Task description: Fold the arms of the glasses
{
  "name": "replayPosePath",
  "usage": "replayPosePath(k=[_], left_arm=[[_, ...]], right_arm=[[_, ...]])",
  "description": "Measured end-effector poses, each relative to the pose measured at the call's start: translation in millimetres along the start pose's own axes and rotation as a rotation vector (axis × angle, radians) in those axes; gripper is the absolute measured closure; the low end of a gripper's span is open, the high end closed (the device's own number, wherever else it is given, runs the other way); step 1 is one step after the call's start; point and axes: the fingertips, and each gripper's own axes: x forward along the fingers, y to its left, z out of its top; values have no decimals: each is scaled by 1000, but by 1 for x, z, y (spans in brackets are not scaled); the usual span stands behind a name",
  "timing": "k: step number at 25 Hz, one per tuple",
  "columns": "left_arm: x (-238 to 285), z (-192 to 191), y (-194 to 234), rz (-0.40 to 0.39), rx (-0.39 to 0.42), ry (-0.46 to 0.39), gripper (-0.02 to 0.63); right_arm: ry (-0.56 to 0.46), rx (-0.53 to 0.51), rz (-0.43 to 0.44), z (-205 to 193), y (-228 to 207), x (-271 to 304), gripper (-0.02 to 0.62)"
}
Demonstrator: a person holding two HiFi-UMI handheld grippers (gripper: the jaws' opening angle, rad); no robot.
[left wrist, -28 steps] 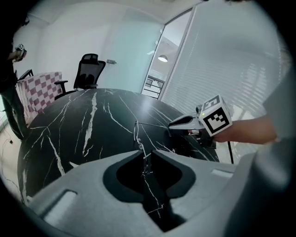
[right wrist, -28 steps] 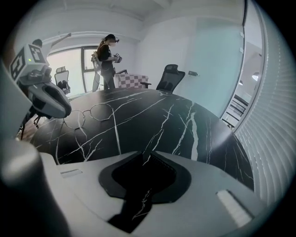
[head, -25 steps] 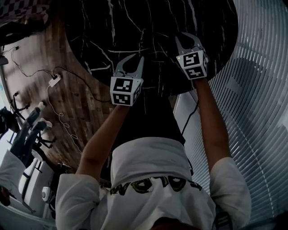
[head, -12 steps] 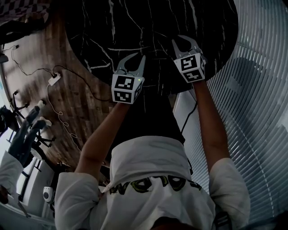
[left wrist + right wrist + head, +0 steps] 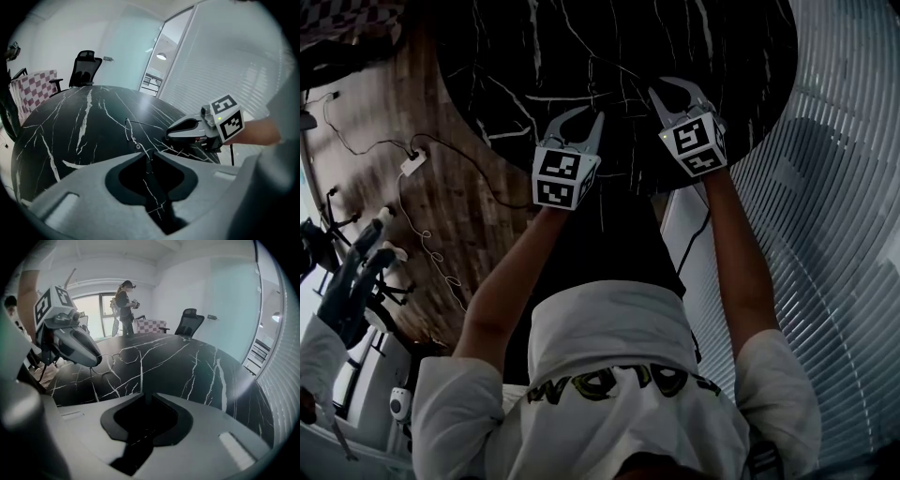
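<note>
I read this as the middle of the first fold. The glasses [image 5: 126, 355], a thin wire pair with round lenses, lie on the black marbled table [image 5: 201, 366], close to its near edge and between my two tools. My left gripper [image 5: 149, 153] is clenched almost fully, and the frame's wire runs straight into the slit at its tips. In the right gripper view its nose sits at the rim of the left lens, so I take it to be pinching the frame there as the anchor. My right gripper [image 5: 147, 393] has its jaws drawn together too, and one arm of the glasses stretches from the frame toward the near side, right up to those tips. I cannot tell whether that arm is nipped between the pads or only rests against them, because the wire is too fine. The arm stands out from the frame, so it is not folded yet. In the head view the glasses barely show against the dark top. The next move, I think, calls for a short level sweep of the right tool to the left, toward the left gripper. That would carry the arm's tip round its hinge until it lies behind the lenses. Meanwhile the left grip should hold firm and low so the frame neither skids nor twists. The push should be light, as wire this thin will likely bend easily.
</note>
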Motion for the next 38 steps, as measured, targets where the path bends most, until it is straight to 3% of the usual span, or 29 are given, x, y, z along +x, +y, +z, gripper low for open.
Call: replayPosePath(k=[20,38], left_arm=[[8,-6,0,-46,16,41,560],[13,-3,-15,-116,47,88,561]], right_arm=[[-17,-72,185,20,50,14,540],[31,-138,250,38,77,24,531]])
